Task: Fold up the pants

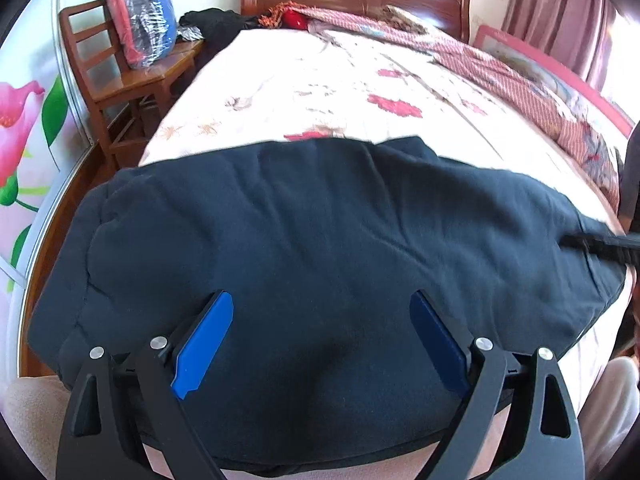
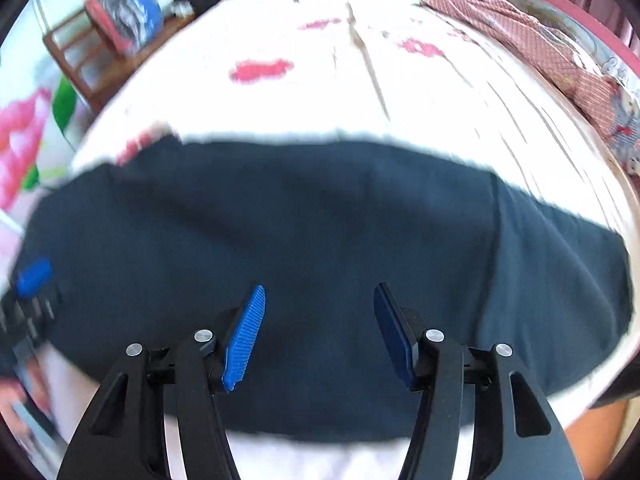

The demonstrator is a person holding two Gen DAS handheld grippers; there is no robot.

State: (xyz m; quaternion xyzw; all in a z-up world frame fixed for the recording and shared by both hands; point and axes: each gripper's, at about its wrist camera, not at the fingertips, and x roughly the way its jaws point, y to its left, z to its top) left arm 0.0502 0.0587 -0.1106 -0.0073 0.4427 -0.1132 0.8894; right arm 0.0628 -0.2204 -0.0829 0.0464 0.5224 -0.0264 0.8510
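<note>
Both left gripper (image 1: 322,344) and right gripper (image 2: 318,338) fingers gape empty over soft, limp, thick dark pants (image 1: 320,232) on the bed (image 1: 304,88); pinch the 9 o'clock folded edge.

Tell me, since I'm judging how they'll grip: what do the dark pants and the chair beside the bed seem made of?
The pants look like soft, thick matte knit, perhaps fleece or cotton: they show rounded puffy folds and no sheen. The chair appears to be varnished reddish-brown wood, with glossy slats and visible joints.
</note>
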